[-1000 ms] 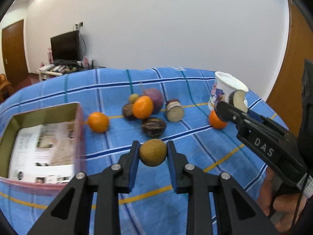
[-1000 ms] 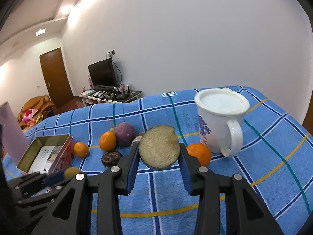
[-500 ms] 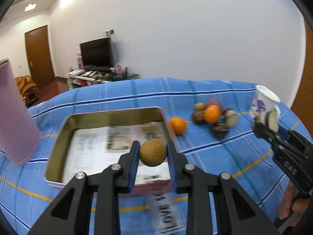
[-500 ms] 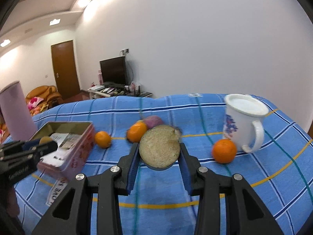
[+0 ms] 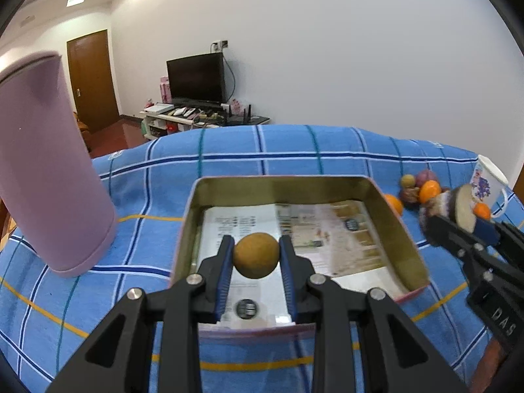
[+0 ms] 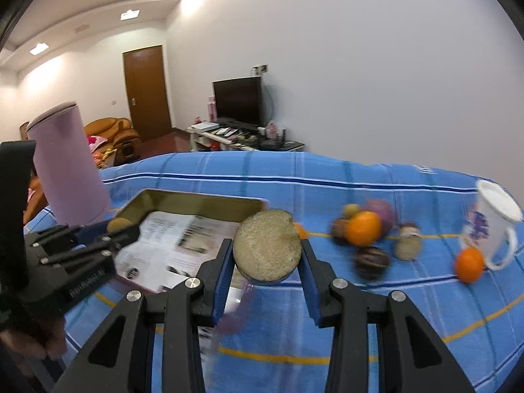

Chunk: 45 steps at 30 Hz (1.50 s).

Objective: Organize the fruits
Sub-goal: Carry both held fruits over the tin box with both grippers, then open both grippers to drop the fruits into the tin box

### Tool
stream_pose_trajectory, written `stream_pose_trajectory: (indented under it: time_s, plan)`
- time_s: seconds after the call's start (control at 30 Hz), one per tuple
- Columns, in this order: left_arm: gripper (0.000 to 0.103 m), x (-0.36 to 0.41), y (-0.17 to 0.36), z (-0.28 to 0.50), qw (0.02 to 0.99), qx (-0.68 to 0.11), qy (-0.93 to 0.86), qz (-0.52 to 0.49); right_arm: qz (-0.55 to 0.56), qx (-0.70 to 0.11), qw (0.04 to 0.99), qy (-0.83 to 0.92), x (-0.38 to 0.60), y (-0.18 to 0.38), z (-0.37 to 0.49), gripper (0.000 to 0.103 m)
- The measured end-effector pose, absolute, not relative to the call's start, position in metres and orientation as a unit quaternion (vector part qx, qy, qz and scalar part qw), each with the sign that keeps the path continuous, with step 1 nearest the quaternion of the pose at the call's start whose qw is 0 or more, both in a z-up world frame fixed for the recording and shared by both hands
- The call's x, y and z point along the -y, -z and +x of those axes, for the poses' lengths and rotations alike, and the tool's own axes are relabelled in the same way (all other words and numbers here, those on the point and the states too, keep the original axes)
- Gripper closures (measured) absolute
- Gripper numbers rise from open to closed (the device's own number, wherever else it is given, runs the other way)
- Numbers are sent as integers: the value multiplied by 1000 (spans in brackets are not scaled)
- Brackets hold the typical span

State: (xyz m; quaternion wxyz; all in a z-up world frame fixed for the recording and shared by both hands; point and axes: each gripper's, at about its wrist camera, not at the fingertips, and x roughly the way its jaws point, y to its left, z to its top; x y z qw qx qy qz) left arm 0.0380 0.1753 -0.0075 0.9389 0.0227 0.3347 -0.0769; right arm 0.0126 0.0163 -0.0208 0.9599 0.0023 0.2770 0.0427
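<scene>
My left gripper [image 5: 256, 258] is shut on a round brown fruit [image 5: 256, 255] and holds it over the open metal tin [image 5: 406, 242], which is lined with printed paper. My right gripper [image 6: 267, 262] is shut on a halved fruit with a pale cut face [image 6: 267, 251], just right of the tin [image 6: 196, 201]. It also shows in the left wrist view [image 5: 463, 209]. Several loose fruits lie on the blue checked cloth: oranges [image 6: 364, 228] [image 6: 469, 264], a purple fruit [image 6: 381, 211], a dark fruit [image 6: 371, 261] and another halved fruit [image 6: 407, 245].
A tall pink cylinder [image 5: 46, 170] stands left of the tin. A white mug [image 6: 494, 222] stands at the far right by an orange. The blue cloth [image 5: 294, 144] covers the table; a TV stand and door lie beyond.
Both grippers have swung left with their fruits. The left one now holds its brown fruit over the tin's inside; the right one has come up to the tin's right side.
</scene>
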Motion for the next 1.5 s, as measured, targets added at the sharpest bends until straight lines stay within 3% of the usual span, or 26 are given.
stream_pose_trajectory:
  time_s: [0.33,1.13,1.33,1.5]
  plan:
    - [74,-177,14,46,935,-347,58,50,12,-318,946,-66,-64,47,48,62]
    - [74,-177,27,53,929,-364,28,63,30,-344,933,-100,-61,57,52,62]
    - [74,-178,28,53,929,-363,24,63,33,-337,936,-99,-59,55,50,52]
    - [73,-180,27,53,930,-362,18,60,39,-327,940,-94,-56,52,47,52]
